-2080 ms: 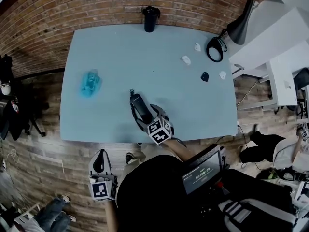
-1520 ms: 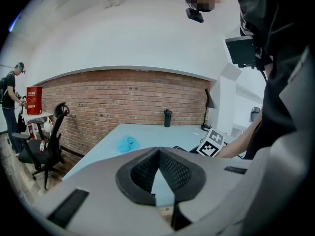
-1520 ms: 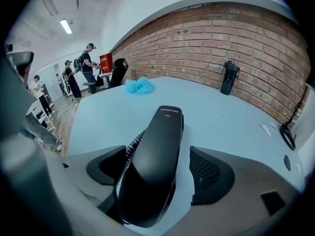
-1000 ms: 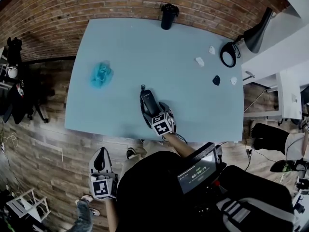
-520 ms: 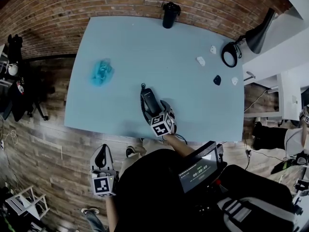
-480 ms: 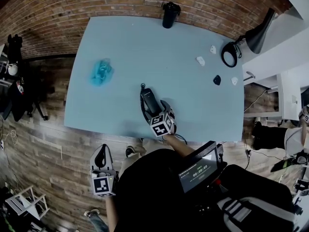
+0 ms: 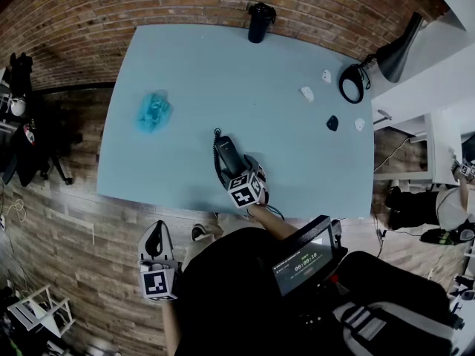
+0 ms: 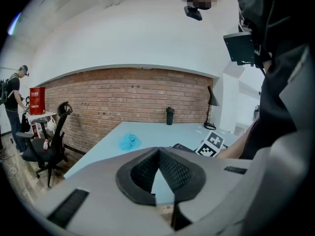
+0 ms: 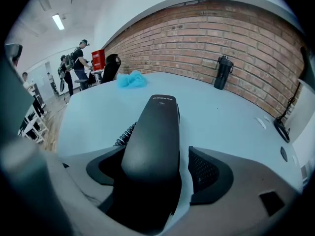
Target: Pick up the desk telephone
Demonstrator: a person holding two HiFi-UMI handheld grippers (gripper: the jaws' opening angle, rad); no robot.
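Observation:
The black telephone handset (image 7: 225, 152) lies on the light blue table (image 7: 185, 73) near its front edge, with a coiled cord (image 7: 215, 163) at its left side. My right gripper (image 7: 235, 169) has a jaw on each side of the handset's near end. In the right gripper view the handset (image 9: 156, 127) fills the space between the jaws of the right gripper (image 9: 153, 162). The left jaw lies against it and a thin strip of table shows before the right pad (image 9: 203, 170). My left gripper (image 7: 154, 245) hangs below the table edge with its jaws shut and nothing between them (image 8: 158, 152).
A crumpled blue thing (image 7: 153, 112) lies at the table's left. A black bottle (image 7: 259, 21) stands at the far edge by the brick wall. A desk lamp (image 7: 393, 47), small white pieces (image 7: 306, 93) and a small black piece (image 7: 332, 123) are at the right. An office chair (image 8: 54, 132) stands left of the table.
The head view has shifted a little. My right gripper stays around the handset's near end, and the left gripper still hangs beside the person.

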